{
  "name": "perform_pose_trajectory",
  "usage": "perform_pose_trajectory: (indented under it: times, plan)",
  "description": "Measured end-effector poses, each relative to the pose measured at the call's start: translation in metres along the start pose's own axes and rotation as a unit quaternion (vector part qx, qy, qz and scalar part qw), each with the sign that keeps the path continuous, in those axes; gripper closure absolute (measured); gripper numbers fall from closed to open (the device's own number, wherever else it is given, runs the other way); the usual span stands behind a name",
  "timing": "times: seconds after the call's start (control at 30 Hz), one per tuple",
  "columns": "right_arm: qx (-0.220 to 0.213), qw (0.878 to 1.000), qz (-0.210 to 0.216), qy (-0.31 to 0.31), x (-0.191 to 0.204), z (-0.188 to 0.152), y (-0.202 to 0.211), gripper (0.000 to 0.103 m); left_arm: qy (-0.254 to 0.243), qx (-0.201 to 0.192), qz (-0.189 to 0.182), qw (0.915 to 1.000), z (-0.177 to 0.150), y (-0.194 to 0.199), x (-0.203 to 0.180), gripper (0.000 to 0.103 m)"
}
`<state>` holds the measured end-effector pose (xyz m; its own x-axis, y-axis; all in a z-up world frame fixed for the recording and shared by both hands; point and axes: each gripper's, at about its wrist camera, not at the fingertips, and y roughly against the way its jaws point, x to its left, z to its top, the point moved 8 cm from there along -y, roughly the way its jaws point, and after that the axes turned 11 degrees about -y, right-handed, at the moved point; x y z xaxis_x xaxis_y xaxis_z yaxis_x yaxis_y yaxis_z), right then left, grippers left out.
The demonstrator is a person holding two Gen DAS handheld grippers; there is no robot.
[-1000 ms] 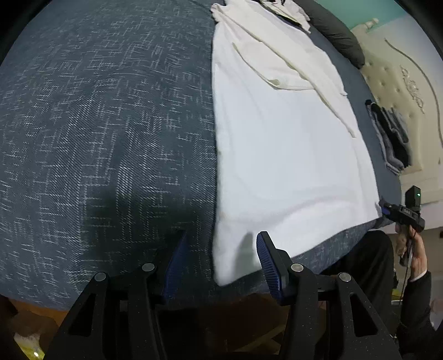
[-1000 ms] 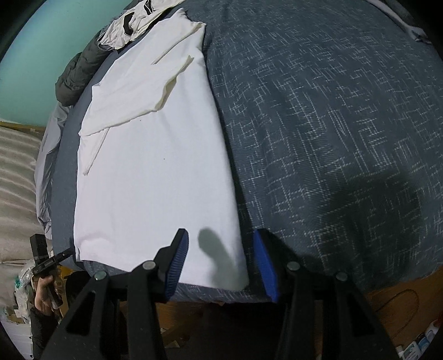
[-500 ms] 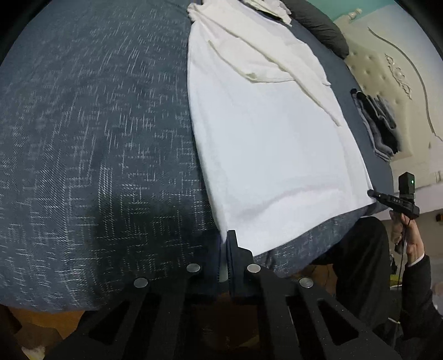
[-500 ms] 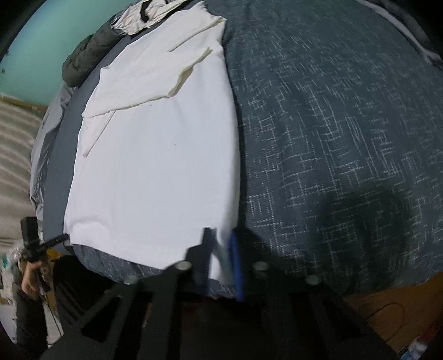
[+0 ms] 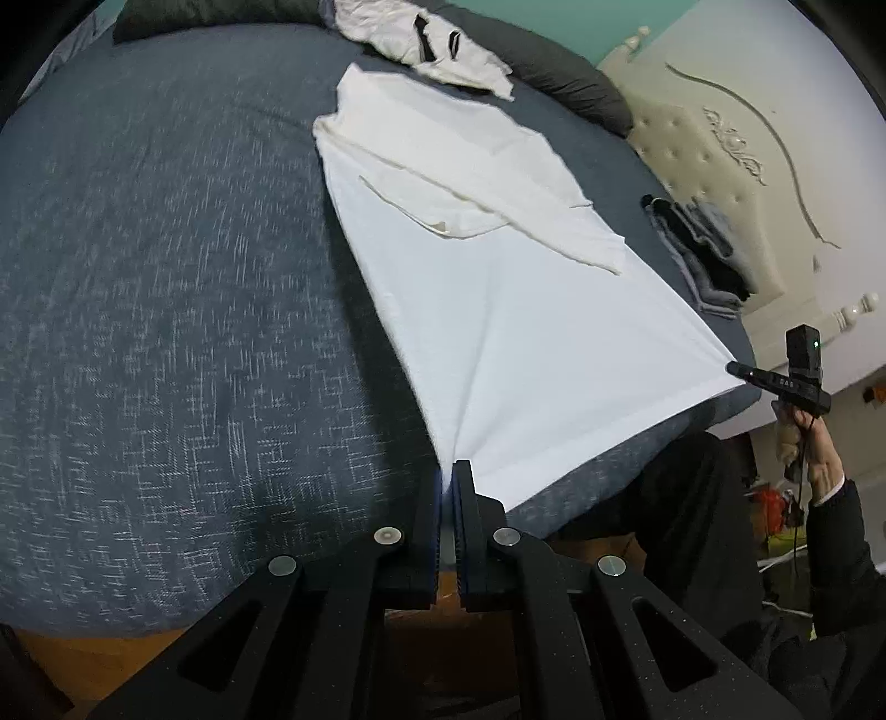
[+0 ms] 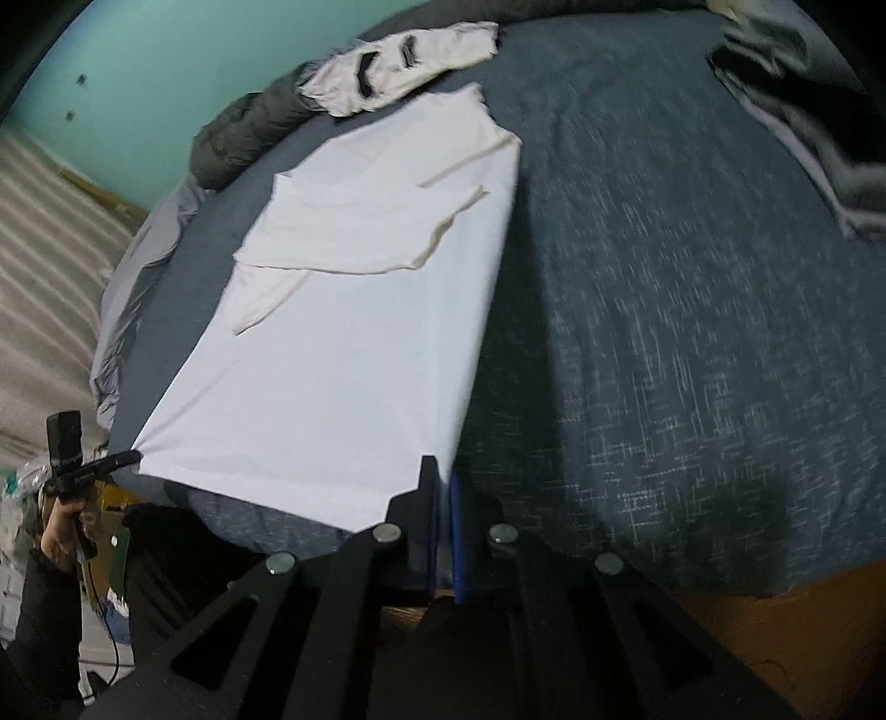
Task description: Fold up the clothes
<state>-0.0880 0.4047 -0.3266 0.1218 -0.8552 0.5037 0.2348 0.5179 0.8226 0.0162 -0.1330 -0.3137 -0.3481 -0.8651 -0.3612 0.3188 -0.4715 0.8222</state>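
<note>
A white shirt [image 5: 498,288] lies flat on the dark blue bed, sleeves folded in over its upper part; it also shows in the right wrist view [image 6: 354,343]. My left gripper [image 5: 447,476] is shut on the shirt's near left hem corner, and the cloth pulls into creases toward it. My right gripper [image 6: 443,476] is shut on the near right hem corner. Each gripper also shows from the other's camera: the right one [image 5: 739,370] and the left one [image 6: 130,458], each pinching its corner with the hem stretched between them.
The blue speckled bedspread [image 5: 166,304] covers the bed. A crumpled light garment [image 5: 426,39] and a dark pillow [image 5: 565,83] lie at the far end. Dark folded clothes [image 5: 703,249] sit near a cream headboard [image 5: 736,166]. Dark clothes [image 6: 803,111] lie far right.
Both grippers went from open around the hem corners to shut on them. They have since lifted and drawn the hem taut, so the shirt's near edge rises off the bed.
</note>
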Motion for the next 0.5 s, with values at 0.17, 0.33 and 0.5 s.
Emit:
perform_pose_trajectory:
  times: [0.17,0.33,0.5]
  plan:
    - [-0.013,1.0,0.014,0.024,0.018,-0.001,0.024,0.1,-0.018,-0.011,0.002,0.9998,0.001,0.021,-0.01,0.099]
    - [-0.022,0.999,0.024,0.038,0.032,-0.004,0.041,0.1,-0.037,-0.02,0.007,0.9991,0.001,0.039,-0.023,0.099]
    - [-0.024,0.998,0.029,0.047,0.035,-0.014,0.056,0.1,-0.053,-0.024,0.009,0.9983,-0.004,0.055,-0.034,0.099]
